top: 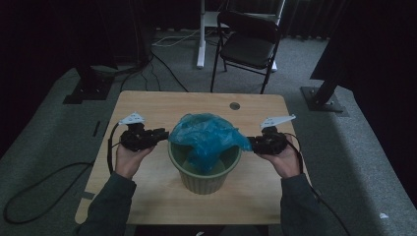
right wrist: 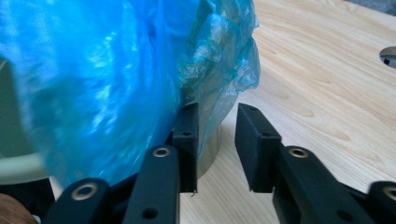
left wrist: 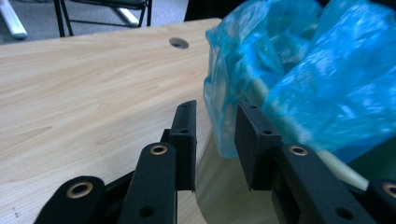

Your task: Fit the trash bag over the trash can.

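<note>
Bag (top: pixel 209 132) of blue plastic drapes the bin (top: pixel 204 179) between left tool (top: pixel 162 133) and right tool (top: pixel 252 142), both spread.

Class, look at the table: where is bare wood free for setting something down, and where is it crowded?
Free: the far strip of the table between its back edge and the blue bag, beside the round hole; also the near strip before the green bin. Crowded: the middle, where the left gripper and right gripper flank the bag.

One green bin (top: pixel 205 178), one blue bag (top: pixel 209 135), one table (top: pixel 162 105), one folding chair (top: pixel 248 42), two grippers.
</note>
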`<move>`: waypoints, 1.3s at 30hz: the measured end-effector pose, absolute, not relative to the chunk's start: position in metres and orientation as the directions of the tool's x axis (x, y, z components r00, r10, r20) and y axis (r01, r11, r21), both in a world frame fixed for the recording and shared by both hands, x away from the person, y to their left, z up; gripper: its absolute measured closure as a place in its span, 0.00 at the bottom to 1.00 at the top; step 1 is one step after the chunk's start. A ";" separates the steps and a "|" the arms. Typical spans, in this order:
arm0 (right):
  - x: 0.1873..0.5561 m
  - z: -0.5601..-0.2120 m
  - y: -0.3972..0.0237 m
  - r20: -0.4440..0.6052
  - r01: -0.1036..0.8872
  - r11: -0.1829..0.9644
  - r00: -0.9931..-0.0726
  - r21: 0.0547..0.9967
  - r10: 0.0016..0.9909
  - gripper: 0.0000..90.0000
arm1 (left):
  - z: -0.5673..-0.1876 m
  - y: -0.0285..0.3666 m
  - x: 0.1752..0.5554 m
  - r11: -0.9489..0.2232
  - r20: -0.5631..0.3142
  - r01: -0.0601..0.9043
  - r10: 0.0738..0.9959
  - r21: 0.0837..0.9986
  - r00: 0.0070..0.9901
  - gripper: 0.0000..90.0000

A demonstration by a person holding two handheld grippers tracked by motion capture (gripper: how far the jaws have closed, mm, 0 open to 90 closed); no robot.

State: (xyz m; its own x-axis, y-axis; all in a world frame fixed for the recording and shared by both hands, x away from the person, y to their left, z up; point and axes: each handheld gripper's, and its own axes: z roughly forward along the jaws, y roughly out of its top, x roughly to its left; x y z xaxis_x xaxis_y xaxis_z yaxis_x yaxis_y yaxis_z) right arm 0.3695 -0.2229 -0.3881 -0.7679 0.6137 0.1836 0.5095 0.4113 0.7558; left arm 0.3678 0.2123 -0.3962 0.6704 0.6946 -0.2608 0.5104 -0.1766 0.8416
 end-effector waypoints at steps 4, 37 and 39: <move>0.367 -0.381 -0.228 0.182 0.496 0.385 -0.764 0.779 0.619 0.74 | -0.389 0.214 0.365 -0.159 -0.267 0.494 0.682 0.855 0.681 0.74; 0.355 -0.368 -0.221 0.221 0.439 0.362 -0.833 0.822 0.508 0.81 | -0.375 0.198 0.350 -0.232 -0.256 0.452 0.570 0.861 0.780 0.91; 0.354 -0.366 -0.222 0.220 0.437 0.365 -0.835 0.822 0.504 0.88 | -0.375 0.201 0.347 -0.237 -0.250 0.448 0.570 0.862 0.783 0.96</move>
State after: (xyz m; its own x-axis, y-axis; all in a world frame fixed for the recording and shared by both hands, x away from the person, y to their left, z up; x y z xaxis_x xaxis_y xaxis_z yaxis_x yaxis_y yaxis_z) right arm 0.3536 -0.2221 -0.3661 -0.8351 0.5040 0.2205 0.4372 0.3648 0.8221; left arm 0.3466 0.2007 -0.3753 0.7829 0.5695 -0.2504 0.4483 -0.2374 0.8618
